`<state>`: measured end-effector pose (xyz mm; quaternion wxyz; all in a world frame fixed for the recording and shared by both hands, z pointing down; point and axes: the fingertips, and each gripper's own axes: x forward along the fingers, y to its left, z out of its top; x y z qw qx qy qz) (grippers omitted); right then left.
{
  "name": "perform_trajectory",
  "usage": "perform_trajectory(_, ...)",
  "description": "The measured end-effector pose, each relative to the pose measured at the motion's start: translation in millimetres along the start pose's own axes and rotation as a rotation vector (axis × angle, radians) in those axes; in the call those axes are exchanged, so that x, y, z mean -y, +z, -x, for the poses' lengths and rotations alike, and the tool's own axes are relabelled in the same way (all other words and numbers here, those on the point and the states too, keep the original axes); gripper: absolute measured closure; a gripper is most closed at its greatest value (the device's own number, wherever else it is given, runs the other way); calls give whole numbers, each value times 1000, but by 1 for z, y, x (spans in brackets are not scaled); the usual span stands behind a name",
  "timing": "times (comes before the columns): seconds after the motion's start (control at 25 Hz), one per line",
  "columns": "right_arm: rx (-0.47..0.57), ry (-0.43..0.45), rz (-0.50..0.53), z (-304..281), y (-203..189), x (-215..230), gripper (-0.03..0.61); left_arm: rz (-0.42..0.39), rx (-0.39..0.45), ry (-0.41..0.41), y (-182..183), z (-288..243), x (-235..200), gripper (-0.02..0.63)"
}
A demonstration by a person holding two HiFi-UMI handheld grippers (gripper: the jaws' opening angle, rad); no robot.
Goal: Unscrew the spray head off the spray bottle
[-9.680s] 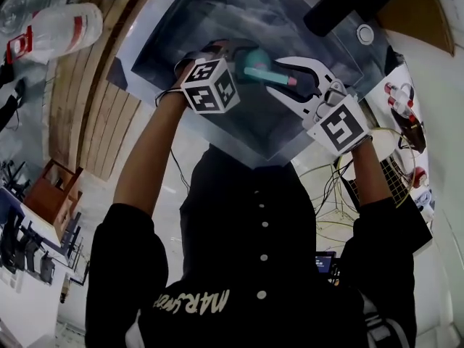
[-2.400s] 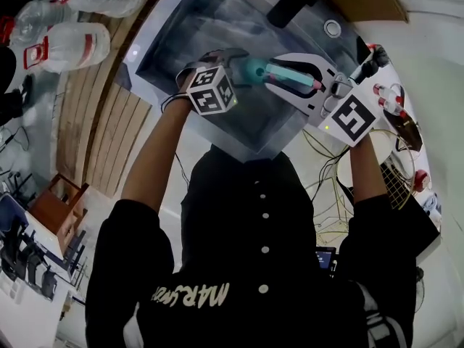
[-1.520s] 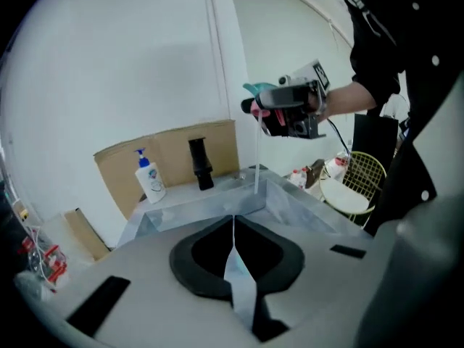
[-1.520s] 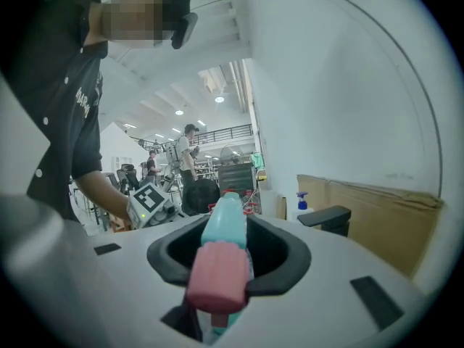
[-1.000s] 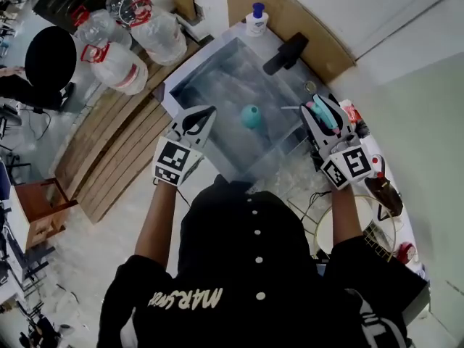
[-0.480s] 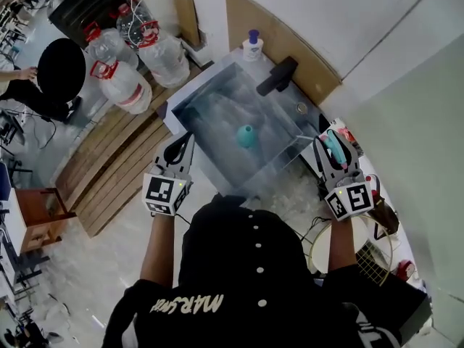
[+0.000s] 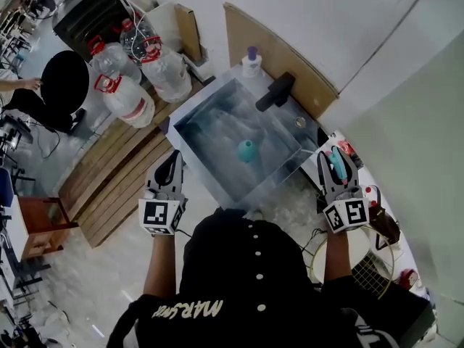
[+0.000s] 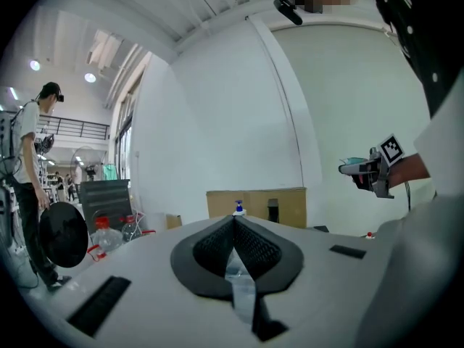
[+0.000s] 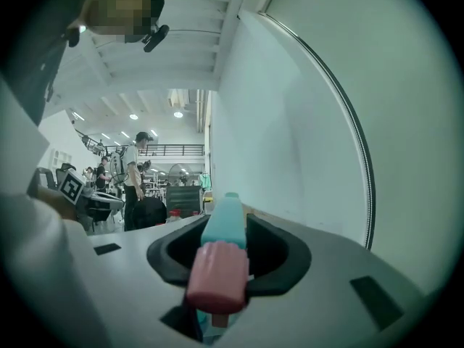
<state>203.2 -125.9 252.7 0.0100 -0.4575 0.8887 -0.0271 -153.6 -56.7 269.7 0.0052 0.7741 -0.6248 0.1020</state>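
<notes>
The teal spray bottle (image 7: 246,150) lies headless in the steel sink (image 7: 190,137), apart from both grippers. My right gripper (image 7: 336,154) is held over the counter right of the sink, shut on the teal spray head (image 7: 338,164). In the right gripper view the spray head (image 9: 223,223) sticks out between the jaws, its pink trigger (image 9: 217,274) nearest the camera. My left gripper (image 7: 172,159) hangs left of the sink's near corner. Its fingertips (image 8: 233,220) meet with nothing between them. The right gripper (image 8: 362,169) also shows far right in the left gripper view.
A black faucet (image 7: 274,93) and a soap pump bottle (image 7: 251,62) stand at the sink's back edge. Large water jugs (image 7: 130,96) and a wooden pallet (image 7: 116,180) are on the floor to the left. A black chair (image 7: 61,82) stands far left.
Both grippers have drawn back from the sink and apart, the left to the left, the right to the right with the spray head. The bottle stays in the sink.
</notes>
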Motion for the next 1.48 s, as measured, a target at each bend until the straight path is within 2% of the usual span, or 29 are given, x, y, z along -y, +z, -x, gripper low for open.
perform_trajectory(0.44, 23, -20, 34, -16, 10, -5, 417, -14, 19, 3, 8, -3, -5, 589)
perform_trajectory(0.84, 30, 7, 43, -27, 12, -18, 417, -27, 11, -12, 4, -4, -4, 589)
perform_trajectory(1.08, 30, 4, 41, -28, 15, -18, 417, -14, 21, -6, 10, -6, -5, 589)
perform_trajectory(1.48, 21, 23, 48, -42, 8, -19, 417, -39, 6, 8, 4, -13, -13, 589)
